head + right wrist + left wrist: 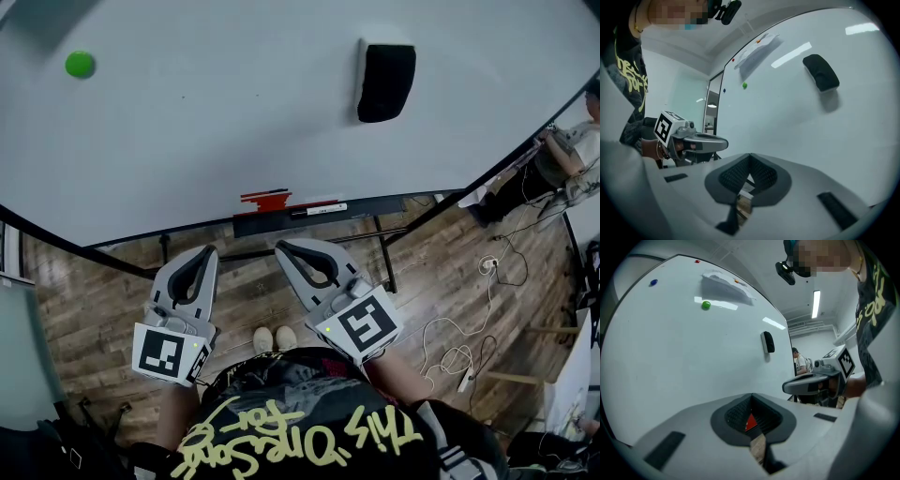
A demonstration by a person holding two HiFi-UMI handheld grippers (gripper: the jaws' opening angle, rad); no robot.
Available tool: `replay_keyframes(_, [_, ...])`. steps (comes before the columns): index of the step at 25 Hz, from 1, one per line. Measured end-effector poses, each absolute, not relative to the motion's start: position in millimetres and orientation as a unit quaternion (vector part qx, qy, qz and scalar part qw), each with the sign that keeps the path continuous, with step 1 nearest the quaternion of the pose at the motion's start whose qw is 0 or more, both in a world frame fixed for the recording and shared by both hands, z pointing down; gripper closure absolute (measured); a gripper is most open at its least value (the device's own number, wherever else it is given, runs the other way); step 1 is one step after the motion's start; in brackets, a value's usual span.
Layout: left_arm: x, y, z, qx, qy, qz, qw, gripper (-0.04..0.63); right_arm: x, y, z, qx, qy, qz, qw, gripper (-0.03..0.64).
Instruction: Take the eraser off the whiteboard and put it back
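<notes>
High on the glossy white whiteboard (234,122), right of centre, clings the black rounded oblong eraser (385,82), with nothing touching it. Well below, the grey left gripper (208,253) and right gripper (281,247) hang with jaws pressed together, holding nothing. A small green round magnet (80,64) sits far left. The dark marker tray (272,225) holds what may be red markers. Bare board surrounds the eraser.

Whiteboard (234,141) face is open from the tray (281,223) up to the eraser (385,82), which sticks out at upper right. Green magnet (80,64) is far upper left, well apart. The tray juts out at the bottom edge, carrying a red item (265,199) and a marker (319,209). Left gripper (208,251) and right gripper (281,247) sit close together just below it. Stand legs (382,248) are underneath. Cables (450,337) lie on the floor (94,309) at right.
</notes>
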State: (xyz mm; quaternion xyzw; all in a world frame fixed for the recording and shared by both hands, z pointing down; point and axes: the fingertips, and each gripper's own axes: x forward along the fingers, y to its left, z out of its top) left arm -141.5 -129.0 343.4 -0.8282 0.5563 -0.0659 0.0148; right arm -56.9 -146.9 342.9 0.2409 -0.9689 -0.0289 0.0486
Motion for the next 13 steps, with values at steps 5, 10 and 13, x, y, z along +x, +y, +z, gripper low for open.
replay_keyframes(5, [-139.6, -130.9, 343.9, -0.829, 0.556, -0.066, 0.014, 0.588, -55.8, -149.4, 341.5, 0.239, -0.969, -0.036, 0.042, 0.607])
replay_keyframes(10, [-139.4, -130.6, 343.3, -0.829, 0.556, -0.067, 0.014, 0.588, -56.4, -148.8, 341.3, 0.239, -0.969, -0.038, 0.044, 0.607])
replay_keyframes(13, [-141.3, -129.9, 341.1, -0.826, 0.559, -0.07, 0.01, 0.588, -58.7, -146.7, 340.6, 0.237, -0.97, -0.041, 0.045, 0.607])
